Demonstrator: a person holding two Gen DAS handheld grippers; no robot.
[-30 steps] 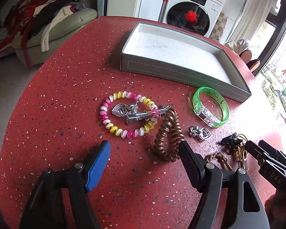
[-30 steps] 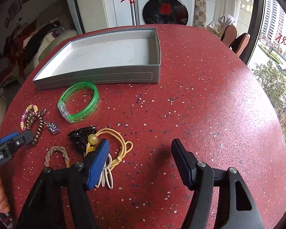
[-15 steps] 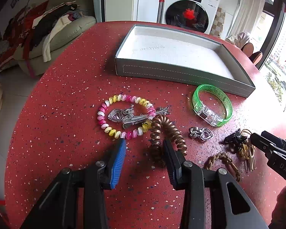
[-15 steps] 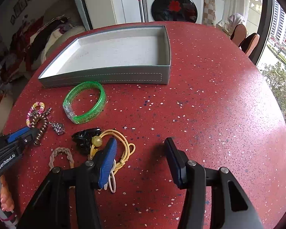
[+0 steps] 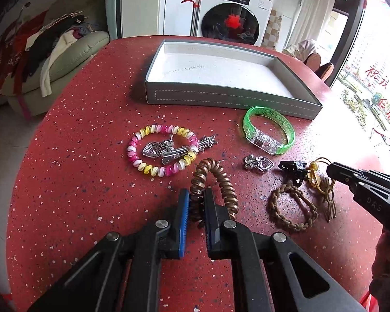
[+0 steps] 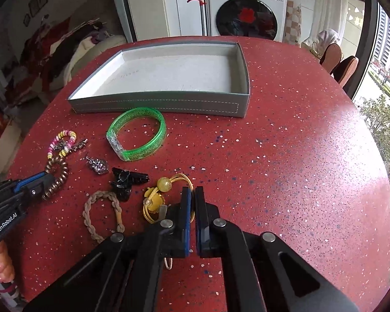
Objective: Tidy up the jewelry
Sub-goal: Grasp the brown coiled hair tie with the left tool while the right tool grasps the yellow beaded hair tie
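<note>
My left gripper point(image 5: 197, 195) is shut on the brown spiral hair tie point(image 5: 222, 179), which still lies on the red table; it also shows in the right wrist view point(image 6: 56, 175). My right gripper point(image 6: 192, 195) is shut on the yellow elastic hair tie point(image 6: 169, 189) with its yellow bead. The empty grey tray point(image 5: 231, 98) stands at the back. A green bangle point(image 5: 269, 132), a pink-yellow bead bracelet point(image 5: 162, 150) with silver clips inside it, a silver heart charm point(image 5: 258, 163), a black claw clip point(image 6: 127, 180) and a braided tan band point(image 6: 102, 215) lie in front of the tray.
The round red speckled table point(image 6: 299, 169) drops off at the left and right edges. A sofa with clothes point(image 5: 52, 59) stands to the left, a washing machine point(image 6: 247, 13) behind the table, and chairs point(image 6: 340, 65) near the window.
Both grippers closed from open. The left one moved forward and closed on the brown spiral hair tie. The right one closed on the yellow elastic hair tie.
</note>
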